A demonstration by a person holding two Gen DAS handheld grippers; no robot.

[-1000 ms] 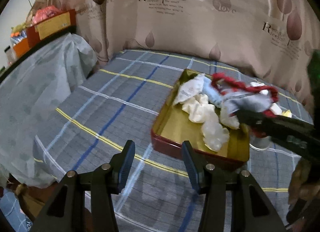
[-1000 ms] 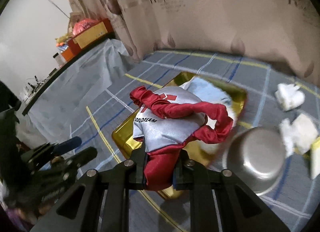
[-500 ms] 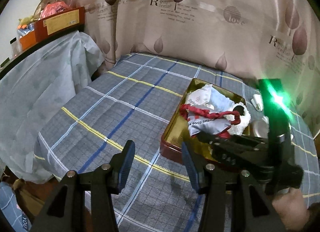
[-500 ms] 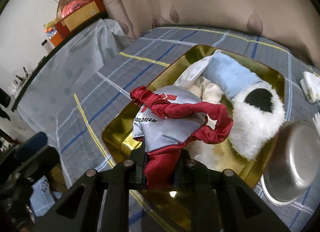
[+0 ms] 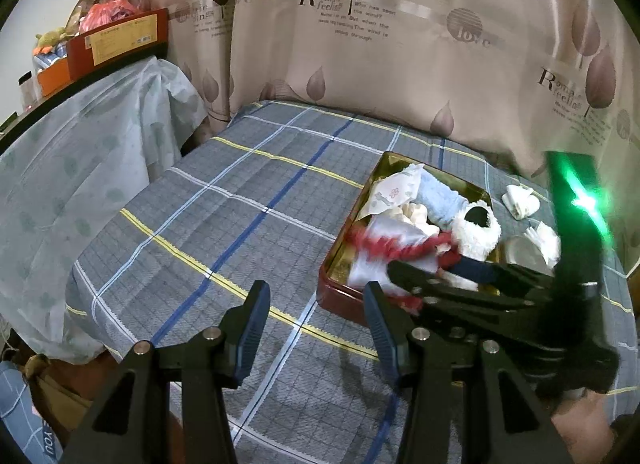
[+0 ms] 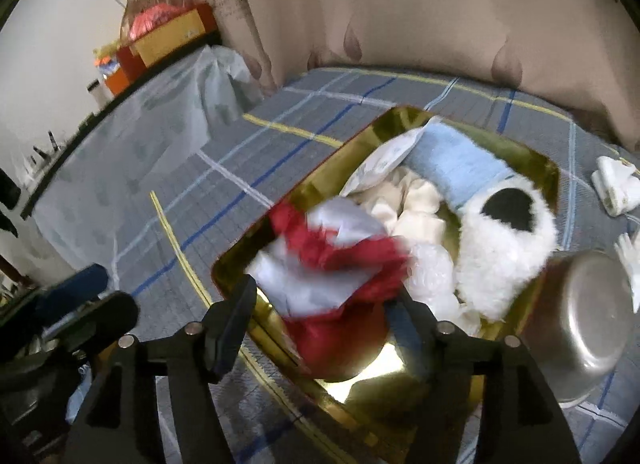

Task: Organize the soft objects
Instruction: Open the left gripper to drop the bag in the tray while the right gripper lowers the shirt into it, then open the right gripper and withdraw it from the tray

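Both your right fingers [image 6: 230, 328] are spreading apart, letting go of the red-and-grey garment [image 6: 332, 264], which was clenched a sec ago; it drops blurred into the gold tray [image 6: 536, 161] w/ other soft bits. Left gripper [image 5: 316, 320] idles released, empty. Tray's near corner is hidden
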